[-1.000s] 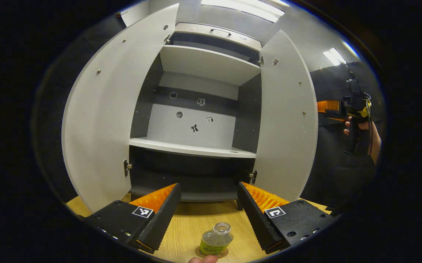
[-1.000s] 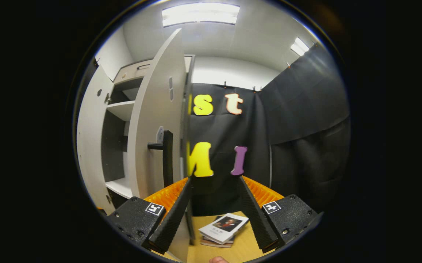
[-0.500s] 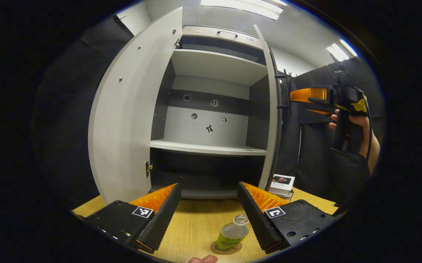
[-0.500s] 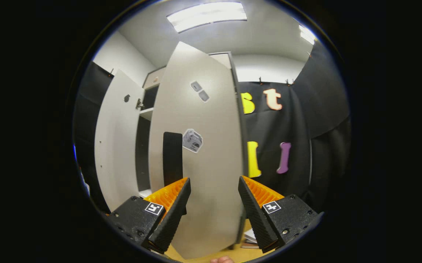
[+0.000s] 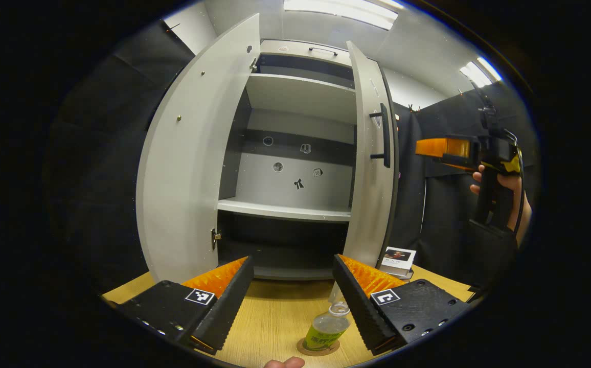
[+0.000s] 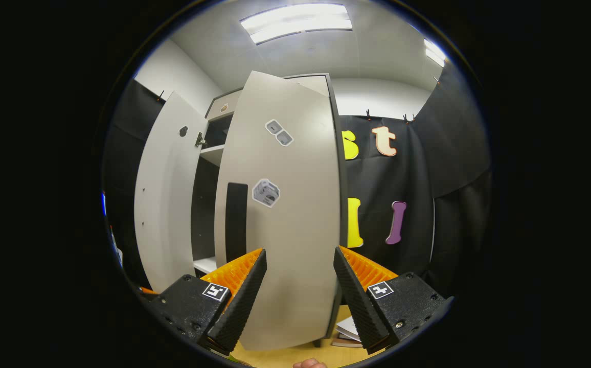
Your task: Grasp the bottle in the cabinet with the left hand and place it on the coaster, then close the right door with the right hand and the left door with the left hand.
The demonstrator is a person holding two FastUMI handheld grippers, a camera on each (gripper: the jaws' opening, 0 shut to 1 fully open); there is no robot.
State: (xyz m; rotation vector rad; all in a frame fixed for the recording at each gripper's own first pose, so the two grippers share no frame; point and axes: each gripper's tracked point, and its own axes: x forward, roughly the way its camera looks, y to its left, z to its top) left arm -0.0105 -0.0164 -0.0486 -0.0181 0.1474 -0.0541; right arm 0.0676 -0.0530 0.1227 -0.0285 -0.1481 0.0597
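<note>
A small clear bottle [image 5: 327, 327] with a green label stands upright on a round coaster [image 5: 303, 349] on the wooden table. My left gripper [image 5: 292, 301] hangs open above the table, with the bottle just inside its right finger and untouched. The grey cabinet [image 5: 295, 168] has its left door [image 5: 193, 153] wide open and its right door [image 5: 372, 168] swung partway inward, its black handle [image 5: 385, 135] facing out. My right gripper [image 6: 298, 296] is open, facing the outer face of that right door [image 6: 285, 214] near the handle [image 6: 235, 217]. The right gripper [image 5: 446, 148] with a hand appears at the far right.
A small stack of books [image 5: 396, 258] lies on the table [image 5: 275, 312] at the foot of the right door, also seen as books [image 6: 349, 329] low in the right gripper view. The cabinet shelves [image 5: 285, 209] hold nothing. Black cloth walls surround the booth.
The right door has swung from wide open to partly closed as my right gripper came round to its outer face. My left gripper has drifted left, the bottle now nearer its right finger.
</note>
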